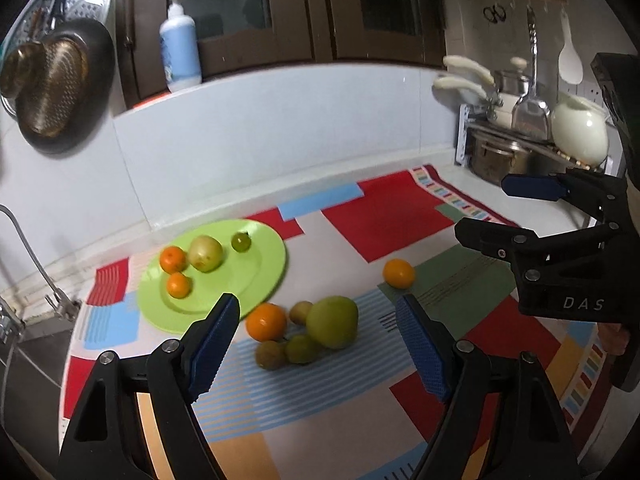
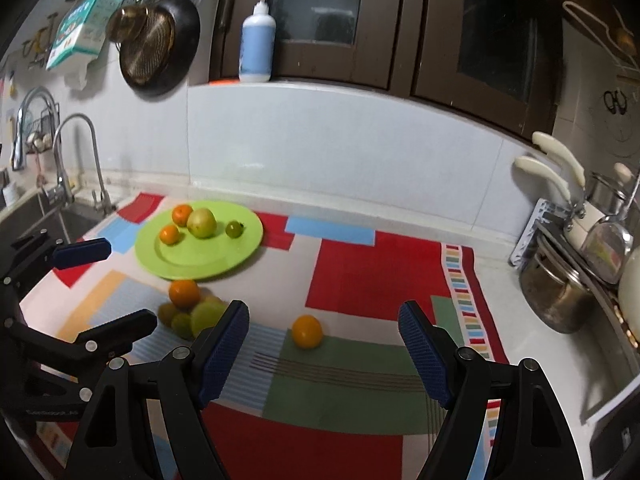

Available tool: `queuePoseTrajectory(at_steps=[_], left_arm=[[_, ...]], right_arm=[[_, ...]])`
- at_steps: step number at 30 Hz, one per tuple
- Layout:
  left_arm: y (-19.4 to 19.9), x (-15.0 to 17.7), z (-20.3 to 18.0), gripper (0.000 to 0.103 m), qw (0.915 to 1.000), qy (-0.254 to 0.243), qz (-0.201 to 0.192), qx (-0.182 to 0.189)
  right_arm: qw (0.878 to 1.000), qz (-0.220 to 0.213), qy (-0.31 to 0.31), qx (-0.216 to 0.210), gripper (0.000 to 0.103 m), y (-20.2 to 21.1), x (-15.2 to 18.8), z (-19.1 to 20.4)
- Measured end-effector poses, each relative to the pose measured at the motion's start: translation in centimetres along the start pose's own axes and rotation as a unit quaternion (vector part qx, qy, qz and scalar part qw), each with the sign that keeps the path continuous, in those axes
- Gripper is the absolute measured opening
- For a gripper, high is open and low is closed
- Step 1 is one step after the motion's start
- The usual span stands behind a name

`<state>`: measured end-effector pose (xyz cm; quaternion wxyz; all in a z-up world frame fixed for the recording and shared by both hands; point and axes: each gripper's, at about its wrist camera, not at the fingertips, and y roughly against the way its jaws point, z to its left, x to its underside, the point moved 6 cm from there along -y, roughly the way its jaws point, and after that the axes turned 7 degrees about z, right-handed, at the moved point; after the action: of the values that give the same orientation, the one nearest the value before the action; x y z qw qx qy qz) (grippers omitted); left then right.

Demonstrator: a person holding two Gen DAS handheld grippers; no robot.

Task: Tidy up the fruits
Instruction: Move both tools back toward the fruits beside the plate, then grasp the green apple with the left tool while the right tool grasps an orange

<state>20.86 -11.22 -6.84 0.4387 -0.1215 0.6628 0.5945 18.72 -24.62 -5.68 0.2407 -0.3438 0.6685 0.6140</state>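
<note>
With four fruits on the green plate (image 2: 240, 236) and a cluster (image 1: 304, 332) plus a lone orange (image 2: 307, 331) loose on the desk, both the left gripper (image 1: 320, 344) and right gripper (image 2: 324, 344) hovered spread and empty, seemingly between pickups, the right needing to descend onto that orange.

Matte black plastic left gripper (image 1: 318, 344) and right gripper (image 2: 323, 348), each with blue textured fingertip pads (image 1: 422, 354), silver screws at the joints; white "DAS" lettering marks the right one's body.
</note>
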Motion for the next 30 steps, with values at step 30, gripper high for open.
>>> queuePoseTrajectory(at_steps=[30], left_arm=[[-9.3, 1.5, -0.6, 0.047, 0.9938, 0.023, 0.104, 0.032]], right_arm=[[0.989, 0.119, -0.025, -0.082, 0.055, -13.4, 3.2, 0.0]])
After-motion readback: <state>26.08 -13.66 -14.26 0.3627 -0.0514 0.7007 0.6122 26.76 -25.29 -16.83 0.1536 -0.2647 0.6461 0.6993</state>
